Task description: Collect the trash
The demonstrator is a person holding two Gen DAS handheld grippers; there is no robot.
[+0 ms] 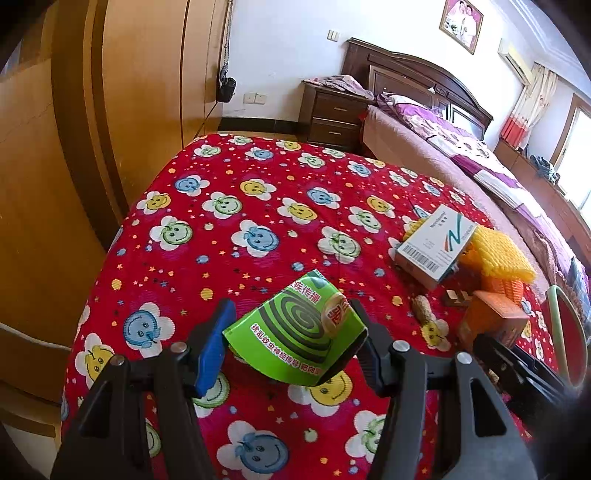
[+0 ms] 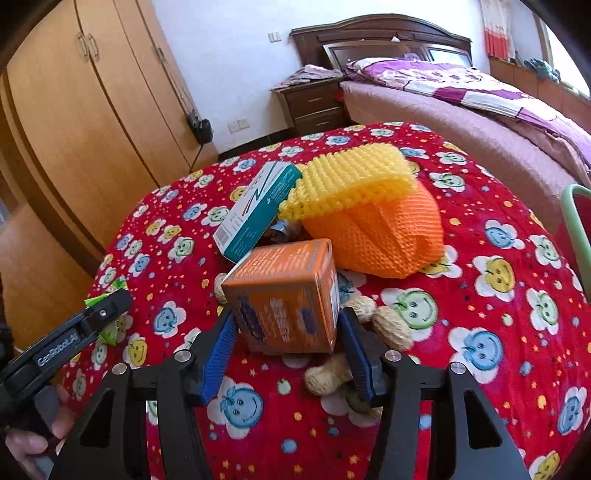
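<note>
The orange box [image 2: 284, 295] is bracketed by the right gripper [image 2: 288, 347], pads at both sides; the green packet [image 1: 295, 328] is clamped in the left gripper [image 1: 295, 343].

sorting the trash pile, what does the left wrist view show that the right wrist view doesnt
Only the left wrist view shows the printed face of the flat green mosquito-coil box pressed between the left gripper pads, plus a framed picture on the wall.

Only the right wrist view shows the right gripper fingers at both sides of the orange cardboard box, several peanut shells near it, and a hand on the left gripper's handle.

Both show the red smiley-flower cloth, the white-and-teal carton and the yellow and orange foam nets.
</note>
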